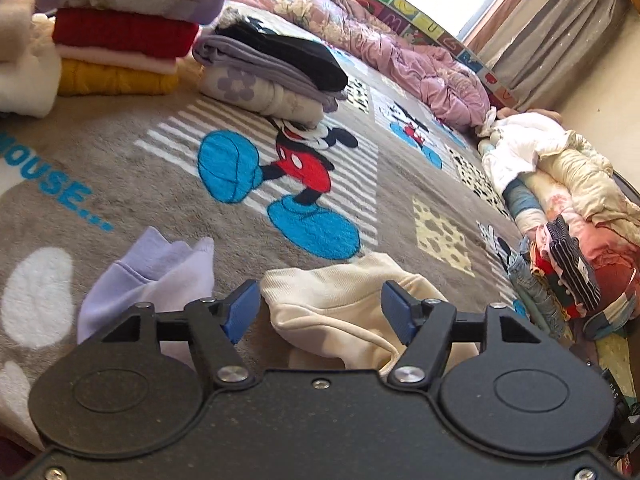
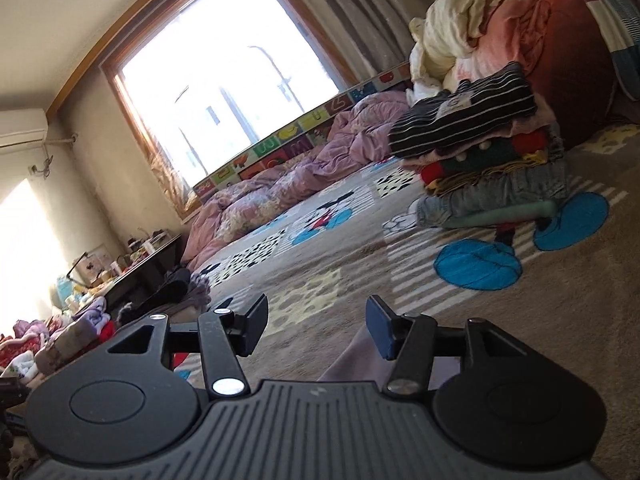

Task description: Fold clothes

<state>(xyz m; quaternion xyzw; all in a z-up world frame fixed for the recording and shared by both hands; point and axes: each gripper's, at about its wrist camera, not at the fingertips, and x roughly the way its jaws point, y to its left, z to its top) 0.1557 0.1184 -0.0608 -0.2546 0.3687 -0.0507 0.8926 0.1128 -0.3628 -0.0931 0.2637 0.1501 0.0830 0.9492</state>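
Observation:
A cream ribbed garment (image 1: 340, 300) lies crumpled on the grey cartoon-mouse blanket (image 1: 120, 152), right under my left gripper (image 1: 320, 312). That gripper is open, its blue pads on either side of the cream cloth without closing on it. A lilac garment (image 1: 160, 272) with a ribbed cuff lies just left of it. In the right wrist view my right gripper (image 2: 316, 330) is open and low over the blanket (image 2: 560, 320). A pale lilac fold of cloth (image 2: 356, 360) shows below its right finger; whether it touches is hidden.
Folded stacks stand at the back left: red and yellow knits (image 1: 120, 52), then black and grey items (image 1: 272, 68). Another stack topped by a striped garment (image 2: 468, 120) sits to the right, beside heaped bedding (image 2: 540, 20). A pink quilt (image 1: 400, 48) lines the window wall.

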